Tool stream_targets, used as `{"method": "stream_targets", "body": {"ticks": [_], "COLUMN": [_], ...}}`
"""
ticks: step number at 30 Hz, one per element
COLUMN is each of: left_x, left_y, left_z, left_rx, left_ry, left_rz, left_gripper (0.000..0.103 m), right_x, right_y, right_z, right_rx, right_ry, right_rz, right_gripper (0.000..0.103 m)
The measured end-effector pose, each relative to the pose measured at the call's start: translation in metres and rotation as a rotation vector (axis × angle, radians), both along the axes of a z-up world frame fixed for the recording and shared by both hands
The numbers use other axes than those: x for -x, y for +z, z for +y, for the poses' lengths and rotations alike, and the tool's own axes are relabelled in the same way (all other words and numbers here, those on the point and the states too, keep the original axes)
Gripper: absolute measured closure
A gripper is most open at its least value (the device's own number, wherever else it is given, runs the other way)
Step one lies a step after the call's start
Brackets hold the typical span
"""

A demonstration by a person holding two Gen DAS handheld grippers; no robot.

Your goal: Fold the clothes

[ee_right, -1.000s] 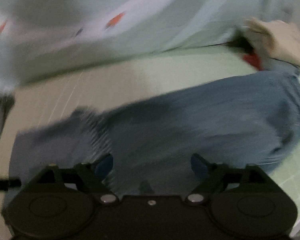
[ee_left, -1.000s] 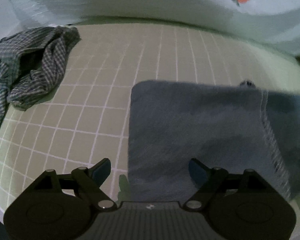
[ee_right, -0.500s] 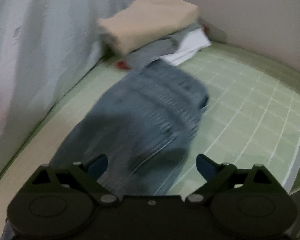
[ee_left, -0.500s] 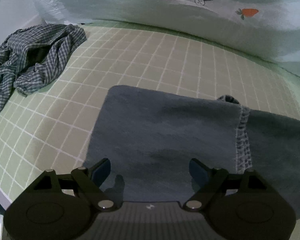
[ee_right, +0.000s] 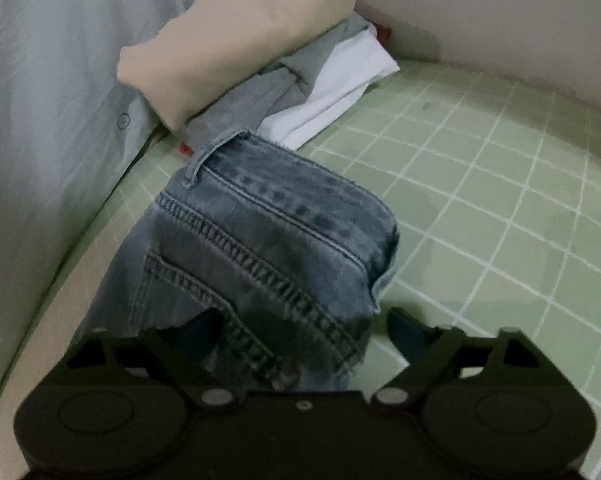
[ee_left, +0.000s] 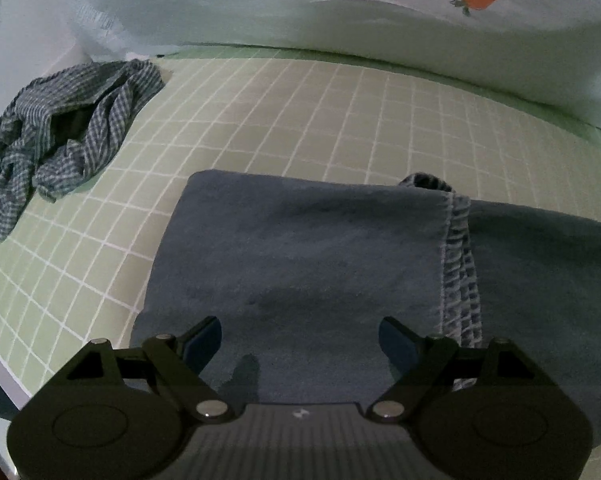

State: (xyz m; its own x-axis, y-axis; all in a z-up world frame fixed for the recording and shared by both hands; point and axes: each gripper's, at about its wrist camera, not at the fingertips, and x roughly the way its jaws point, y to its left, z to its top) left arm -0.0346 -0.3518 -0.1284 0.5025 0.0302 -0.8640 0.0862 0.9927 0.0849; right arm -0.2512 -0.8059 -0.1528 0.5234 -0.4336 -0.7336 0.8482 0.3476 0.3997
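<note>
Fingers (ee_left: pixel 216 340) released over jeans (ee_left: pixel 300 260), right closing; green grid mat (ee_left: pixel 260 112), curtain (ee_left: pixel 340 20) behind

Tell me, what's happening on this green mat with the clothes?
A person with a gripper in each hand is folding a pair of jeans on the green grid mat. The left gripper hovers open over the folded leg end. The right gripper is at the waistband end, its jaws closing around the denim. A folded stack lies beyond; a crumpled checked shirt waits.
</note>
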Motion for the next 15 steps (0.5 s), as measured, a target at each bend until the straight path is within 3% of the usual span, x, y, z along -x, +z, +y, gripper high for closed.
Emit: {"method": "stream_targets", "body": {"ticks": [1,4,5,6,10,15], "left_x": [0.0,-0.001,-0.001,-0.002,-0.002,-0.002], "left_y": [0.001,0.002,0.002,0.003,0.005,0.01], "left_z": [0.0,0.005,0.007,0.01,0.021,0.042], "left_rx": [0.002,0.015,0.022,0.029,0.044,0.066], "left_ry": [0.002,0.02,0.027,0.034,0.045,0.048], "left_rz": [-0.003,-0.005,-0.005,-0.005,-0.014,-0.022], "left_gripper": [0.017,0.017,0.017,0.017,0.017,0.017], "right_x": [-0.001,-0.004,-0.005,-0.005,-0.01,-0.037], "right_y": [-0.001,0.0,0.002,0.006,0.036,0.089], "right_z": [-0.001,-0.001,0.001,0.003,0.021,0.074], "right_rx": [-0.007,-0.011,-0.002,0.003,0.116,0.361], "right_ry": [0.004,0.022,0.031,0.035,0.092,0.265], "right_rz": [-0.013,-0.035,-0.034,-0.041,-0.034,0.004], "right_gripper": [0.038,0.065,0.068,0.078,0.085,0.086]}}
